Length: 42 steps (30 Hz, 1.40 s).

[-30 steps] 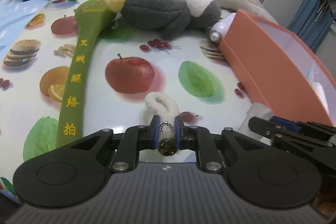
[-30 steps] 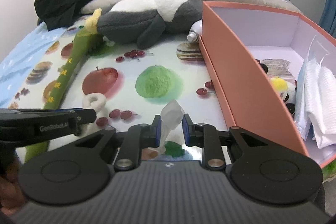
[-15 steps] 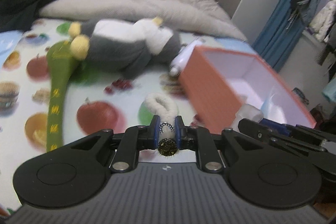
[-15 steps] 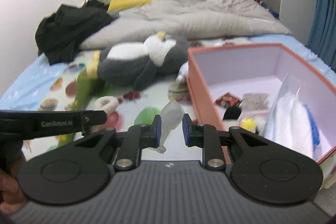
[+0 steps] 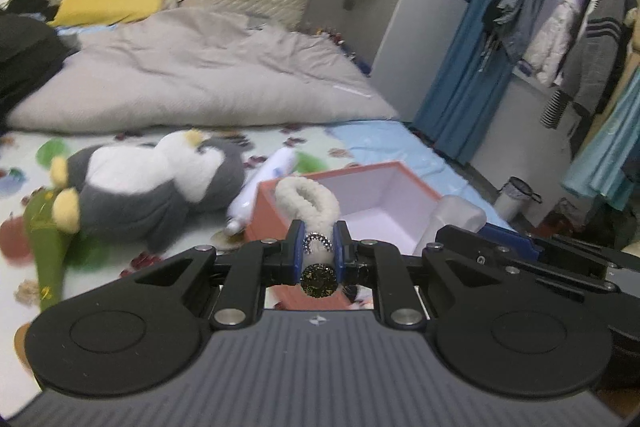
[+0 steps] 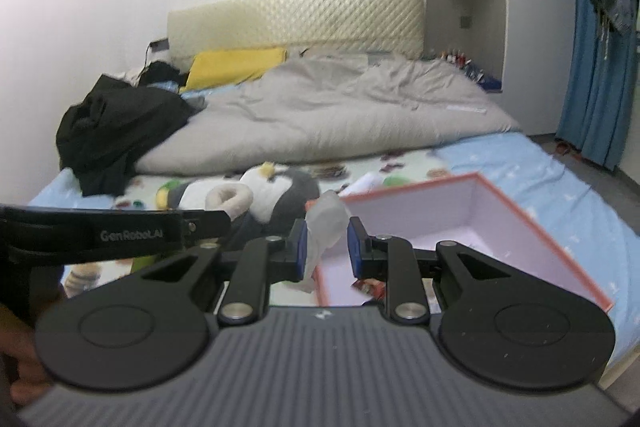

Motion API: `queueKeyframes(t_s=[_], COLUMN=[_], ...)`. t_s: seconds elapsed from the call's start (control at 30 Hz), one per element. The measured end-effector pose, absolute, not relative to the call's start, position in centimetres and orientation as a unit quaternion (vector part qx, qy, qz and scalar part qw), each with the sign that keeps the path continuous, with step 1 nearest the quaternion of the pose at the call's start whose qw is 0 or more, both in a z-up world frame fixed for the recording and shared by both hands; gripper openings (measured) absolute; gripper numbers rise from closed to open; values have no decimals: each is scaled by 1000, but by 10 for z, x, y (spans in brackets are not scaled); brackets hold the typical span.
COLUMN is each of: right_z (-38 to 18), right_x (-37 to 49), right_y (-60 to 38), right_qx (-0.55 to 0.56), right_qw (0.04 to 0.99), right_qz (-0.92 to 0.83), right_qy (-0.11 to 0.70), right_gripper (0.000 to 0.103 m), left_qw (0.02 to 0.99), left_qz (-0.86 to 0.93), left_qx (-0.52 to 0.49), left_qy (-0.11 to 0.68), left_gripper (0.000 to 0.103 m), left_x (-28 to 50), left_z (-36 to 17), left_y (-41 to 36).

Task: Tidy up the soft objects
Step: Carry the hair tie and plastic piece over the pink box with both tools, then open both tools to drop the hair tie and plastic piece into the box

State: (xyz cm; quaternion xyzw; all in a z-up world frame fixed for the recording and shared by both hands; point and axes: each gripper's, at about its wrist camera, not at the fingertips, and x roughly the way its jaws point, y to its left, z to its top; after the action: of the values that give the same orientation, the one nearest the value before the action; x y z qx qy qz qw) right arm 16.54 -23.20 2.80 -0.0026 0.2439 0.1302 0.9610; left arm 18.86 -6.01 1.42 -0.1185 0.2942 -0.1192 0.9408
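1. Left claw point(image 5: 319, 254) clamped tight on a fluffy white scrunchie point(image 5: 308, 201), blue pads squeezing its lower end just above a dark glittery ornament; loop sticking up and forward past the tips, gripped low probably so the soft ring cannot slip out.
2. Right claw point(image 6: 328, 247) closed on a crumpled translucent bag point(image 6: 323, 227), jaws only partly together because the wad fills the gap; loose top poking up above the pads.
3. Both claws raised side by side, each visible at the edge of the other's view, with the two loads carried clear of the bed's fruit-print sheet point(image 5: 120, 259).
4. Just beyond and below both claws: an open orange box point(image 6: 540, 227) with a pale lining, its near wall right under the tips. Likely the destination; a few small things already lying at its bottom, too blurred to name.
5. Left of the box, ahead of the left claw: a grey-and-white plush penguin point(image 5: 152, 183) lying on its side on the sheet, a green padded stick point(image 5: 50, 255) beside it, a white bottle-like thing point(image 5: 262, 187) touching the box's outer wall. Judged as still to be sorted.
6. Farther off: grey duvet point(image 6: 340, 115), black clothes point(image 6: 112, 131), yellow pillow point(image 6: 236, 65), padded headboard point(image 6: 296, 15).
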Motion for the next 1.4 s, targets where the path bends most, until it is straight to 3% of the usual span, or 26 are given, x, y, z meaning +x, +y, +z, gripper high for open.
queueKeyframes(t_s=[0.33, 0.97, 1.3, 1.4], right_z=[39, -84, -119, -120], right_x=[192, 254, 267, 269], right_y=[-279, -337, -337, -337], right_qx=[21, 50, 48, 48], right_qw=[964, 904, 883, 880], right_qz=[94, 38, 40, 42], right_qy=[250, 422, 466, 472], right_gripper=[25, 27, 29, 33], left_qw=[932, 868, 855, 855], left_qz=[-156, -167, -165, -167], left_qx=[-100, -51, -37, -39], left_qy=[311, 465, 490, 489], left_gripper=[18, 19, 19, 26], left_x=[228, 327, 339, 341], left_z=[29, -103, -124, -124], left_y=[-112, -172, -178, -178])
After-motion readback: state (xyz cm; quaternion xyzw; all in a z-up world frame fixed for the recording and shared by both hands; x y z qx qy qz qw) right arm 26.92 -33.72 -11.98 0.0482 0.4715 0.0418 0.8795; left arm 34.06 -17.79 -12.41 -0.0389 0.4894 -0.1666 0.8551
